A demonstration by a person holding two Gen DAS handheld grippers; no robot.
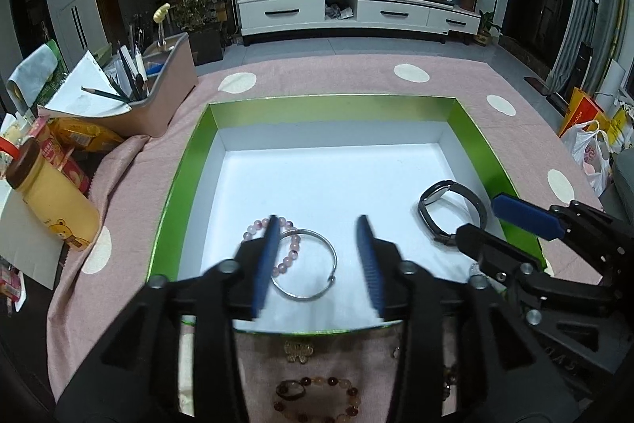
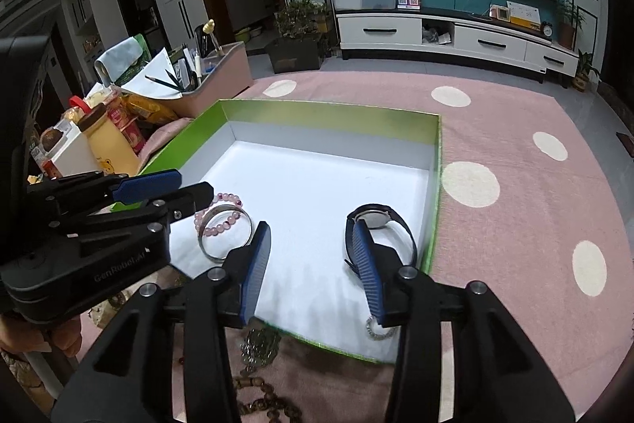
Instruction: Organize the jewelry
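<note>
A green-rimmed box (image 1: 190, 145) with a white floor lies on the pink cloth; it also shows in the right wrist view (image 2: 435, 161). Inside lie a silver bangle (image 1: 313, 294), a pink bead bracelet (image 1: 295, 244) and a dark watch (image 1: 432, 221). My left gripper (image 1: 319, 264) is open and empty above the bangle. My right gripper (image 2: 313, 268) is open and empty over the box's near side, left of the watch (image 2: 380, 219). A small sparkly ring (image 2: 378, 332) lies by its right finger. A brown bead bracelet (image 1: 317, 399), a gold brooch (image 1: 299, 349) and a chain (image 2: 257, 347) lie outside the box.
A pink desk organizer (image 1: 158, 98) with pencils and paper stands at the back left. A yellow bottle (image 1: 55, 201) and snack packs sit at the left edge. The pink dotted cloth (image 2: 515, 224) spreads to the right of the box.
</note>
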